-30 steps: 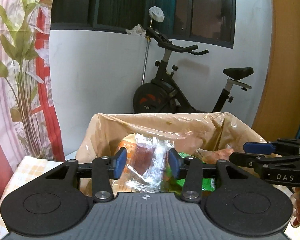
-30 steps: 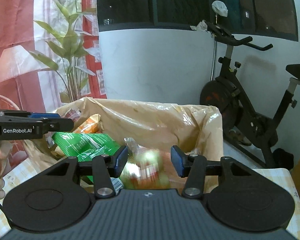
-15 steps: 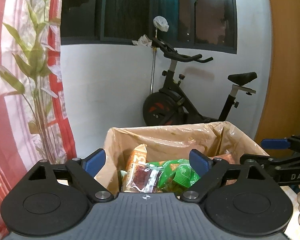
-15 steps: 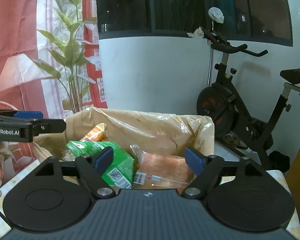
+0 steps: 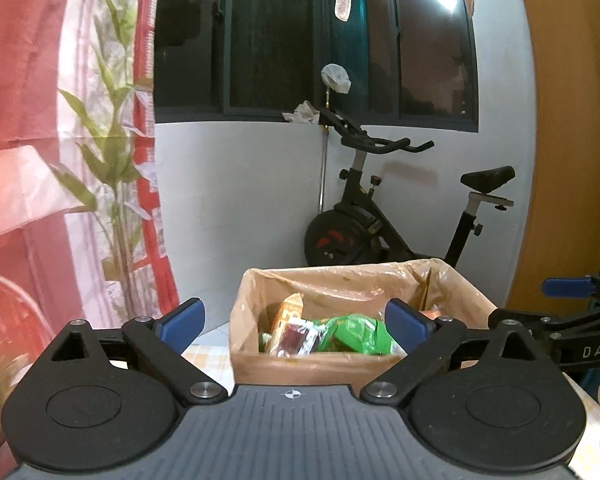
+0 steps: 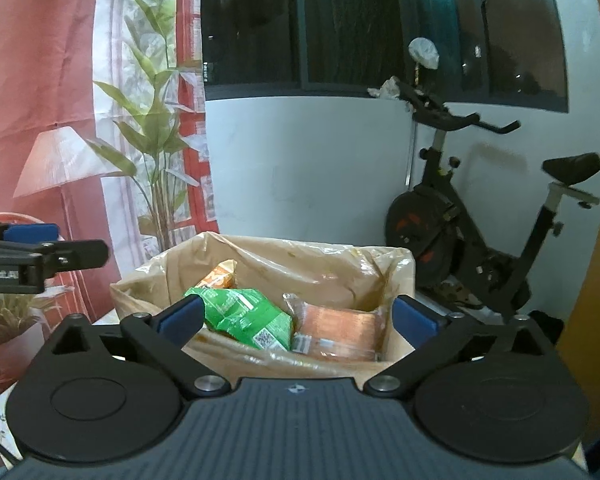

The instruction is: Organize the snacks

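A cardboard box lined with clear plastic stands on the table and holds several snack packs. It also shows in the right wrist view. Inside lie a green pack, an orange-brown pack, a tall orange pack and a clear pack with a dark red snack. My left gripper is open and empty, held back from the box. My right gripper is open and empty, also back from the box. Each gripper shows at the edge of the other's view.
An exercise bike stands behind the box against a white wall. A red and white curtain with a plant print hangs at the left. The table has a checked cloth. An orange panel is at the right.
Both grippers opened, let their snack packs go into the box, and drew back and up from it.
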`<state>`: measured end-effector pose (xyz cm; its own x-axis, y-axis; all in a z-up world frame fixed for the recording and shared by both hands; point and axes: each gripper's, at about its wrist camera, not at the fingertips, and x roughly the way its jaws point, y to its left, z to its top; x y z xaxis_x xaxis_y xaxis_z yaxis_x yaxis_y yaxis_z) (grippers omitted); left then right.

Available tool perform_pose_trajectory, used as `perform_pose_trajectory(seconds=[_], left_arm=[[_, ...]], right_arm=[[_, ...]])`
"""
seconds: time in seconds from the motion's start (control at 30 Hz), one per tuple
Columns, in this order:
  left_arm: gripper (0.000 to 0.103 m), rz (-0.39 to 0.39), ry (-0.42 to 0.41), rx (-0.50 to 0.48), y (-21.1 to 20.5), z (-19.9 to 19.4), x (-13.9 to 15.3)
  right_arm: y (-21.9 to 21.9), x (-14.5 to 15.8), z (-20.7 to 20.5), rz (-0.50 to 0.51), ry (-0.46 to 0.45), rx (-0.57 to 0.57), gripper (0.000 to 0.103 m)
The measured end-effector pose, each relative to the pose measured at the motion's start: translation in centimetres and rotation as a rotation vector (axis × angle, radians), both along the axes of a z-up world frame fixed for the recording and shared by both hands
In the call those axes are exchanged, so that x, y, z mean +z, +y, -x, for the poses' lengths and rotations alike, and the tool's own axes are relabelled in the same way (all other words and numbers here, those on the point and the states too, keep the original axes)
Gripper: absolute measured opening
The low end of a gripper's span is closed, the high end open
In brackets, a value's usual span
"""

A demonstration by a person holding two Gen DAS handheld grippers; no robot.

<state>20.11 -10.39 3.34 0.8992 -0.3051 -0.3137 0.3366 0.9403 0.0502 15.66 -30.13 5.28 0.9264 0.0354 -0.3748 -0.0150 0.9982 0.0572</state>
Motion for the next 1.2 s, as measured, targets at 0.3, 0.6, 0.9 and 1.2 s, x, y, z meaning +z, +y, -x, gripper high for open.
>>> perform_pose_trajectory(seconds=[0.3, 0.6, 0.9, 1.2], left_arm=[[0.098, 0.046, -0.011, 0.06, 1.9, 6.7, 0.9], [0.098, 0.046, -0.029, 0.122, 3.4, 11.9, 2.0], [0.098, 0.019, -0.089, 0.143, 3.7, 15.3, 3.2], [0.098, 0.021, -0.079, 0.162, 3.9, 15.6, 3.1]], right_arm=[[2.3, 1.5, 6.4, 0.002, -0.044, -0.03, 0.103], [3.6, 2.4, 12.3, -0.006, -0.066, -0.063, 0.103], [4.1, 2.9, 15.8, -0.014, -0.079, -0.07, 0.103], [4.8, 3.2, 16.3, 0.012, -0.096, -0.052, 0.103]])
